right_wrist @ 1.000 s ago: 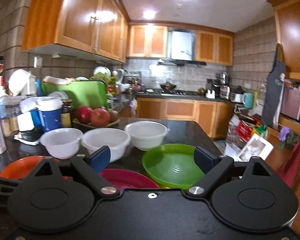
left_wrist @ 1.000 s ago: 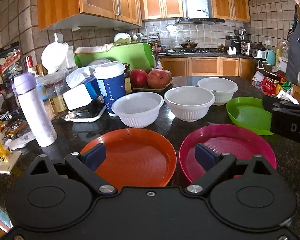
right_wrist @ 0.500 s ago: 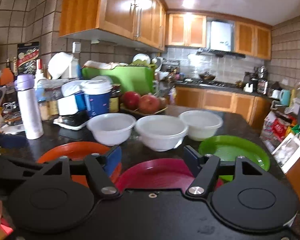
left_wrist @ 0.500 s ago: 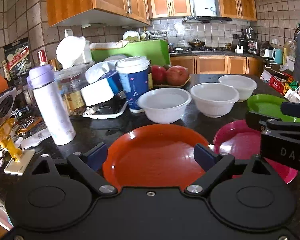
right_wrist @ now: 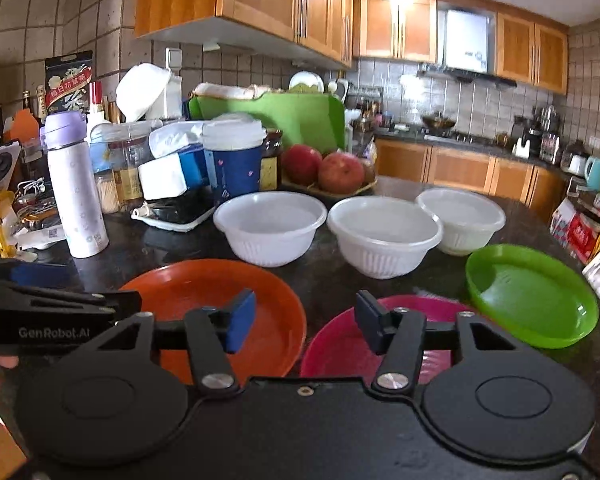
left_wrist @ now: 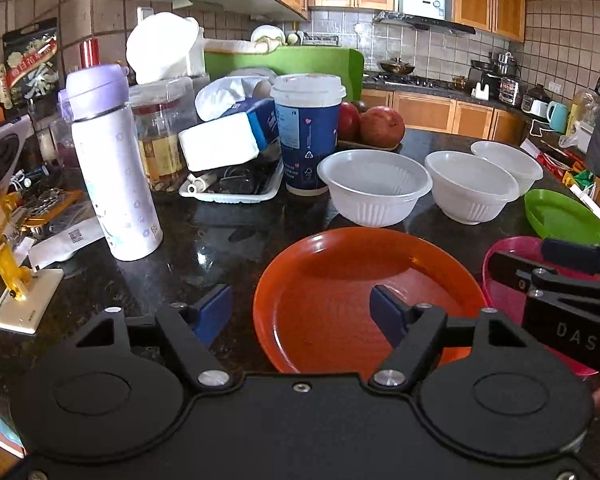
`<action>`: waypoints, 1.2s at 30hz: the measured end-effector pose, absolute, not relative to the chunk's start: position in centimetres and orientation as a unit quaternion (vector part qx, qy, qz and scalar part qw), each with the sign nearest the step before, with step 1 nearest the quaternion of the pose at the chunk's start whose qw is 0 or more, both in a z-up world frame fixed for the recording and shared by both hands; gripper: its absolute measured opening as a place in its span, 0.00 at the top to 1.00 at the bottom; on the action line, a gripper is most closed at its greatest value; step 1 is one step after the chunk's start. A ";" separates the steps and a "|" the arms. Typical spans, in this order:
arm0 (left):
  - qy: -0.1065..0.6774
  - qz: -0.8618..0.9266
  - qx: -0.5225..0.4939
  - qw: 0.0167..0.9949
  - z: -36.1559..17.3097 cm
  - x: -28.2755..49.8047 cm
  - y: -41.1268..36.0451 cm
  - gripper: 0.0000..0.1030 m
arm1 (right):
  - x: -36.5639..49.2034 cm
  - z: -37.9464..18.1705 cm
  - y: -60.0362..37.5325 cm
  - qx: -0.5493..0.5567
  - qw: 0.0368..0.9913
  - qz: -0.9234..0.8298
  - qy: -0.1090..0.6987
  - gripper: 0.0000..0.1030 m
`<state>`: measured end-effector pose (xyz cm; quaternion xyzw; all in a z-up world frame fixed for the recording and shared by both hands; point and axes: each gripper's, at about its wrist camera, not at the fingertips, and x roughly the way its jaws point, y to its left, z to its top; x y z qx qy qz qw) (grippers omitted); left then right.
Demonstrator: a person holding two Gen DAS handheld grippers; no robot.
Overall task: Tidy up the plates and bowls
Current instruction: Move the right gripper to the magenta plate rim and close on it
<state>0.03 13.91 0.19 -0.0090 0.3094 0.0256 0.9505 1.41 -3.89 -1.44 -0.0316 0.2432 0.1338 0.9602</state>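
Observation:
An orange plate (left_wrist: 352, 292) (right_wrist: 204, 292), a magenta plate (left_wrist: 508, 276) (right_wrist: 340, 344) and a green plate (left_wrist: 564, 220) (right_wrist: 532, 292) lie in a row on the dark counter. Behind them stand three white bowls (left_wrist: 374, 186) (left_wrist: 470, 186) (left_wrist: 508, 164), which also show in the right wrist view (right_wrist: 270, 226) (right_wrist: 384, 234) (right_wrist: 460, 218). My left gripper (left_wrist: 300, 312) is open, its jaws either side of the orange plate's left rim. My right gripper (right_wrist: 306, 320) is open and empty, over the gap between the orange and magenta plates.
Left of the bowls stand a blue paper cup (left_wrist: 308, 132), a white and lilac bottle (left_wrist: 112, 168), a jar, tissue packs and a white tray. Red fruit (left_wrist: 380, 126) sits behind the bowls. A yellow stand and small clutter fill the far left. The counter edge runs at the right.
Both grippers have swung left. The left one went from spanning both near plates to the orange plate's left rim. The right one went from the green plate to the orange–magenta gap, its jaws narrower.

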 end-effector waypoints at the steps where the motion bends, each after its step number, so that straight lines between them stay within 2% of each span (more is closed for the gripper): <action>1: 0.310 0.025 -0.005 0.950 0.2 0.1 14.0 0.34 | 1.5 -1.5 -3.8 -0.034 0.959 0.131 0.247 0.53; 2: 0.310 0.022 0.000 0.951 0.2 0.2 13.9 0.37 | 1.6 -1.6 -3.7 -0.037 0.959 0.127 0.251 0.57; 4: 0.307 0.011 0.003 0.952 0.4 0.2 13.5 0.37 | 1.7 -1.6 -4.0 -0.041 0.959 0.115 0.256 0.58; 6: 0.306 -0.014 0.007 0.952 0.6 0.4 13.1 0.37 | 1.8 -1.7 -4.6 -0.035 0.959 0.101 0.262 0.71; 7: 0.306 -0.026 0.010 0.952 0.7 0.6 12.8 0.39 | 1.9 -1.7 -5.2 -0.030 0.958 0.092 0.270 0.73; 18: 0.289 -0.151 0.095 0.941 1.4 3.2 6.5 0.42 | 2.3 -2.0 -13.3 0.020 0.958 -0.063 0.279 0.73; 25: 0.290 -0.188 0.153 0.926 0.4 5.3 2.7 0.42 | 3.1 -3.5 -16.1 0.028 0.947 -0.098 0.304 0.73; 30: 0.313 -0.213 0.164 0.911 -0.3 6.4 1.5 0.46 | 3.1 -4.4 -17.1 0.029 0.942 -0.100 0.319 0.73; 32: 0.325 -0.221 0.161 0.905 -0.6 6.8 1.4 0.52 | 3.2 -4.5 -17.3 0.031 0.940 -0.099 0.324 0.73; 36: 0.347 -0.229 0.158 0.896 -0.8 7.3 1.3 0.53 | 3.0 -4.6 -17.5 0.035 0.938 -0.098 0.332 0.74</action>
